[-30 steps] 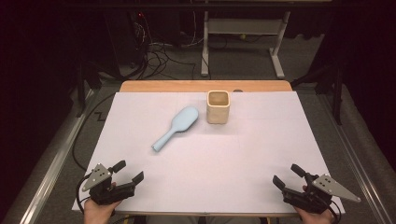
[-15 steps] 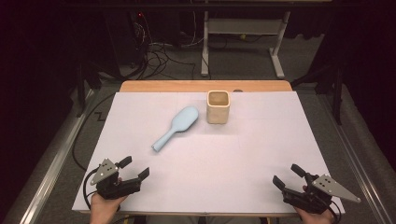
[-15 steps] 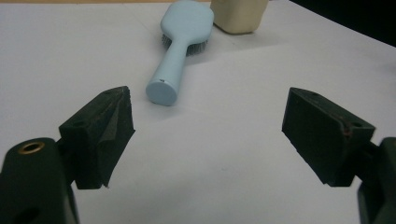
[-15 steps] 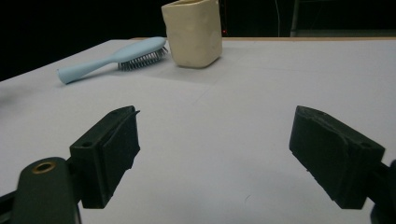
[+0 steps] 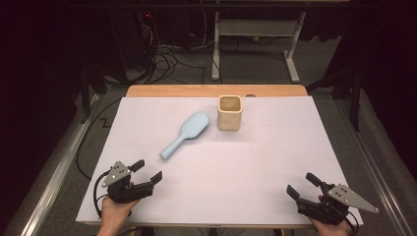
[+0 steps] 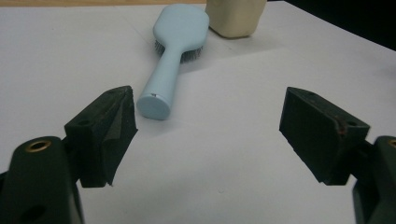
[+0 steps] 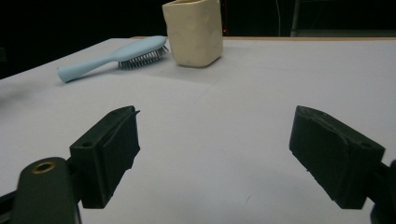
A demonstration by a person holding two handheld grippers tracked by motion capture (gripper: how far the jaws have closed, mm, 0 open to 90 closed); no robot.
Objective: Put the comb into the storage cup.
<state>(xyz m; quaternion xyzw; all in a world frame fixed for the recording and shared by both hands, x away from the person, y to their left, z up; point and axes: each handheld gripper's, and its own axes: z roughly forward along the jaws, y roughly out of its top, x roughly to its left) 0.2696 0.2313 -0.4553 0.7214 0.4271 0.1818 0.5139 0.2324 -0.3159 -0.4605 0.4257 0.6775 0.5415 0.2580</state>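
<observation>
A light blue hairbrush (image 5: 186,133) lies bristles down on the white sheet, its handle end pointing toward the near left. Just right of the brush head stands a cream square cup (image 5: 229,112), upright and open at the top. My left gripper (image 5: 147,171) is open at the near left, a short way from the handle end of the hairbrush (image 6: 173,51), with the cup (image 6: 236,16) behind. My right gripper (image 5: 302,186) is open at the near right corner, far from both. In its view the hairbrush (image 7: 112,58) and cup (image 7: 194,31) sit ahead on the left.
A white sheet (image 5: 265,162) covers the table, with a wooden strip (image 5: 196,91) bare at the far edge. Beyond the table are metal table legs (image 5: 255,49) and cables on a dark floor. Metal rails run along both sides.
My left gripper has moved forward and to the right, toward the hairbrush handle, staying open. The right gripper, the brush and the cup have not moved.
</observation>
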